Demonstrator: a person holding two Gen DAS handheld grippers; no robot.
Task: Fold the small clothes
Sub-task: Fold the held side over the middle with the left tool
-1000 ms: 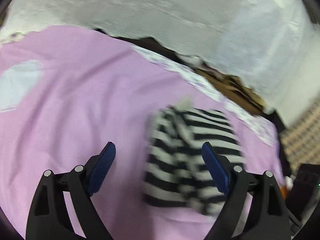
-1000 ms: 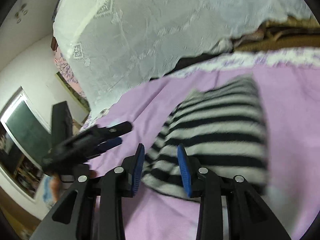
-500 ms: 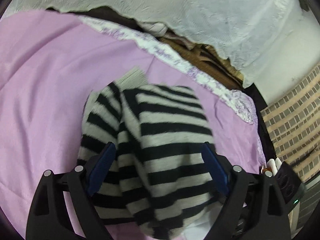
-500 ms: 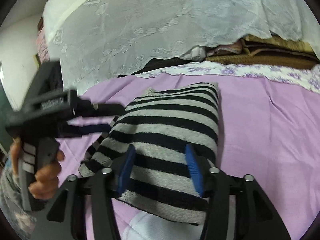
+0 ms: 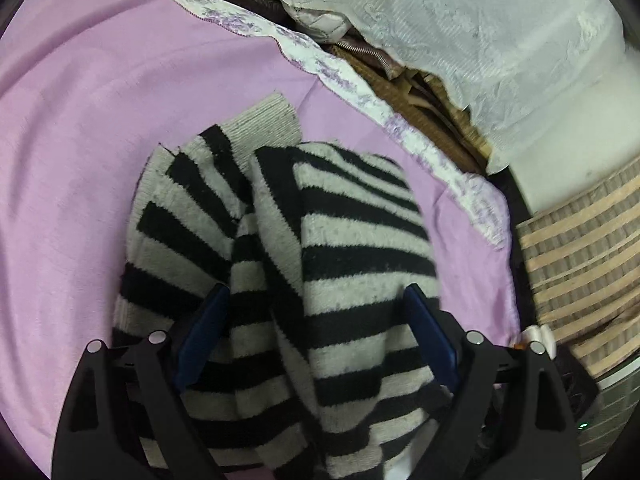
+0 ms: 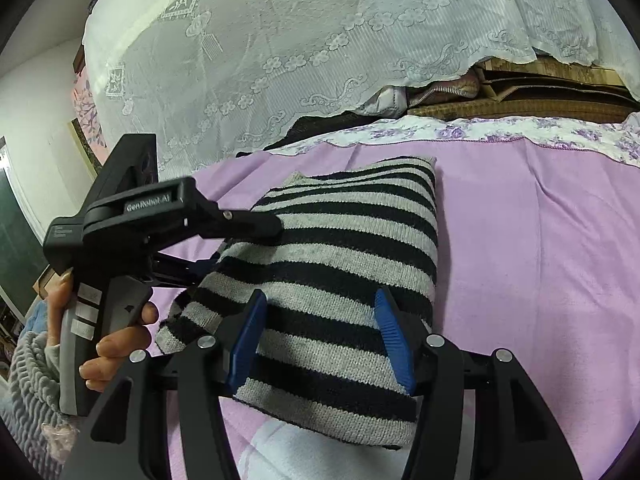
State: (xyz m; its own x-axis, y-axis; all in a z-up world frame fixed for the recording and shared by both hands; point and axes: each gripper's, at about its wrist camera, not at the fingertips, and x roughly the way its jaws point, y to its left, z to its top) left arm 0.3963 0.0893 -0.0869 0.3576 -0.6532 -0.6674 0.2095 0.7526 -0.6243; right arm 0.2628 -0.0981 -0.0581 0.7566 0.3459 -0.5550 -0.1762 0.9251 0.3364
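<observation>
A black-and-grey striped knit sweater [image 5: 312, 264] lies folded in a thick bundle on a pink sheet [image 5: 80, 128]. It also shows in the right wrist view [image 6: 340, 264]. My left gripper [image 5: 316, 332] is open, its blue pads wide apart over the bundle's near end. Seen from the right wrist, the left gripper [image 6: 224, 240] reaches in from the left, its fingers on the sweater's left edge. My right gripper [image 6: 320, 340] is open, its jaws straddling the bundle's near end.
A white lace cover [image 6: 320, 40] drapes over a pile of folded brown blankets [image 6: 540, 96] behind the pink sheet. A flowered white border [image 5: 360, 92] edges the sheet. A brick-pattern surface [image 5: 580, 240] lies to the right. A white patch [image 6: 288, 452] lies under the sweater's near edge.
Both grippers have moved in over the sweater. The right gripper's jaws have opened wider. The left gripper has swung from the bare sheet onto the bundle.
</observation>
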